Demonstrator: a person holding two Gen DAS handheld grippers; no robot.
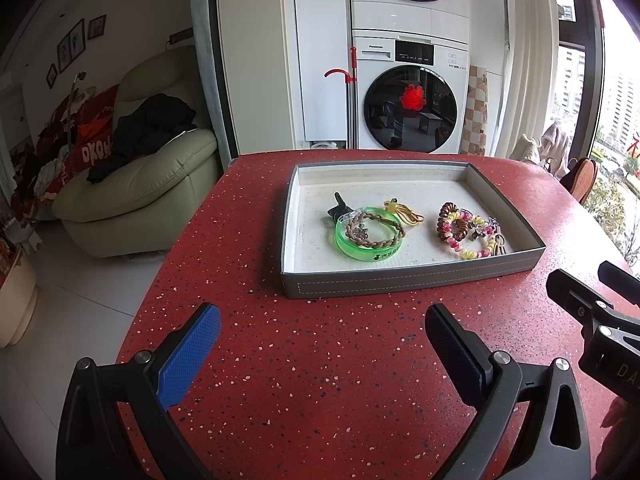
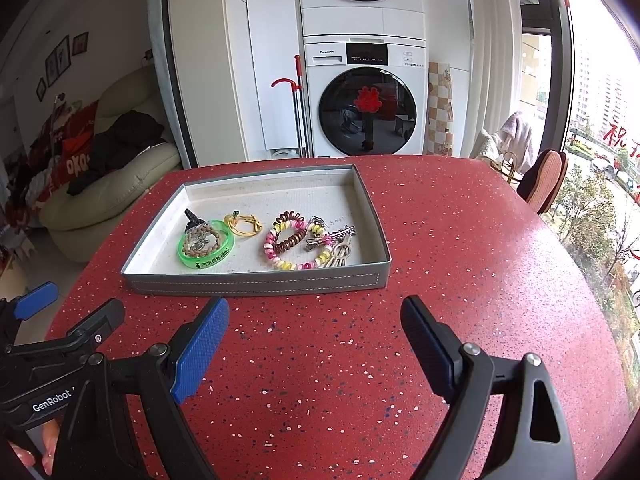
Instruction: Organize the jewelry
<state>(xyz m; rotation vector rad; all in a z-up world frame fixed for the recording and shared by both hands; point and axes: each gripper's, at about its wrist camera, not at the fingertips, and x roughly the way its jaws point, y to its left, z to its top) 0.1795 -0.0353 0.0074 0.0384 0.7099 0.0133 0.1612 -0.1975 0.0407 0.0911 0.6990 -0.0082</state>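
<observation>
Everything I can see already lies in the grey tray (image 2: 256,284) — my left gripper (image 1: 322,340) and right gripper (image 2: 314,334) hover spread wide and empty, so sorting looks finished or needs a regroup.

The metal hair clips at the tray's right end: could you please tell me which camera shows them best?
The right wrist view: the metal hair clips lie nearer the frame centre, their silver prongs distinct beside the pink-and-yellow coil bracelet. In the left wrist view, the clips sit mostly behind that bracelet.
</observation>
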